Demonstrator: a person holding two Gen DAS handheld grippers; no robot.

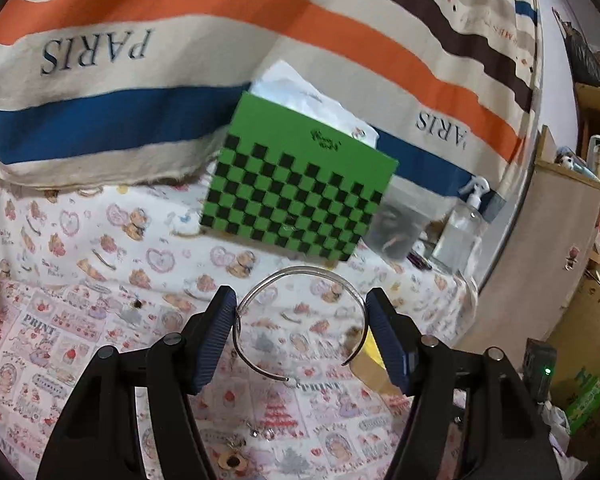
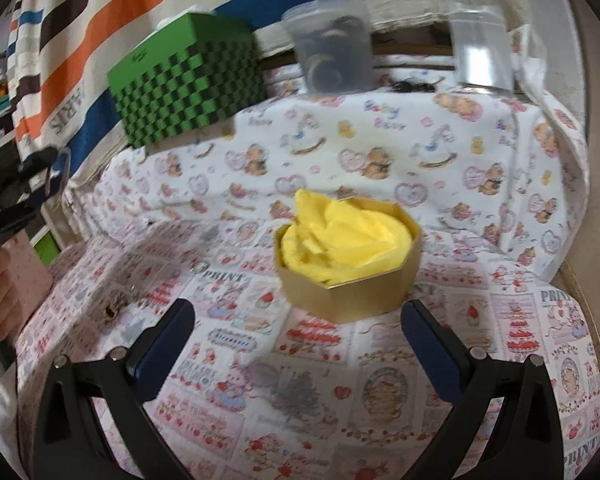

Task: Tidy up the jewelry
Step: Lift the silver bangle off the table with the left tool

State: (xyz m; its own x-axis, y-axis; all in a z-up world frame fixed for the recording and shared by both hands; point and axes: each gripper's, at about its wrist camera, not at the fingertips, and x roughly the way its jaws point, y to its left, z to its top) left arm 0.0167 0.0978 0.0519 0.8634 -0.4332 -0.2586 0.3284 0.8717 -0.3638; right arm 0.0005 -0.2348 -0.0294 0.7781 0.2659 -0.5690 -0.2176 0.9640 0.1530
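My left gripper is shut on a thin silver open bangle, pinched across its width between the two blue pads and held above the printed cloth. Small jewelry pieces lie on the cloth below it. My right gripper is open and empty, just in front of a gold octagonal box filled with yellow tissue. The left gripper shows at the far left of the right wrist view, with the bangle a faint arc beside it.
A green checkered box stands at the back by a striped PARIS cloth. A clear tub with dark items and a spray bottle stand at the back right. The gold box edge shows right of the bangle.
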